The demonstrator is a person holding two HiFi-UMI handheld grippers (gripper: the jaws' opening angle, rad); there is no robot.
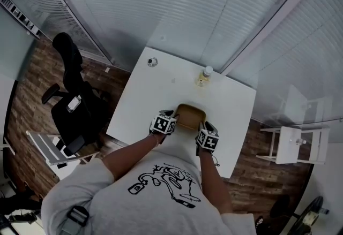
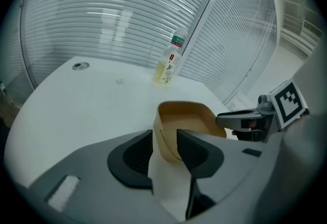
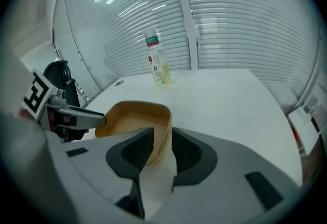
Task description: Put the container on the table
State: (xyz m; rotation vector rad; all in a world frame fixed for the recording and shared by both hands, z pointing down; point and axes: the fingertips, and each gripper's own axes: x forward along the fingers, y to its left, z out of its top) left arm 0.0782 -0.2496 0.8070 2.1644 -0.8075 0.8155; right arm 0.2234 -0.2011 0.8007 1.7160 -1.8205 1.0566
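The container [image 1: 190,116] is a shallow mustard-tan tub with rounded corners and thin, upright walls. It is empty inside and sits on the white tabletop [image 1: 155,100], close to the near edge and about midway along it. My left tongs [image 2: 164,139] straddle its left wall, released, with the wall loose between the pads. My right tongs [image 3: 162,139] are clenched on the right wall, one pad inside the tub and one outside. Bare white surface runs from the tub out to the far side, with more of it to the left than to the right. At the far edge, just beyond the tub, a clear plastic bottle [image 1: 203,76] stands upright and well apart from it, with a white cap, a green-and-red label and pale yellow liquid. A small round grey fitting [image 1: 153,61] is set in the far-left corner. Off the tabletop's left edge stands a black office chair [image 1: 75,95], and off the right edge a small white stand [image 1: 292,143]. Slatted blinds close the far side.
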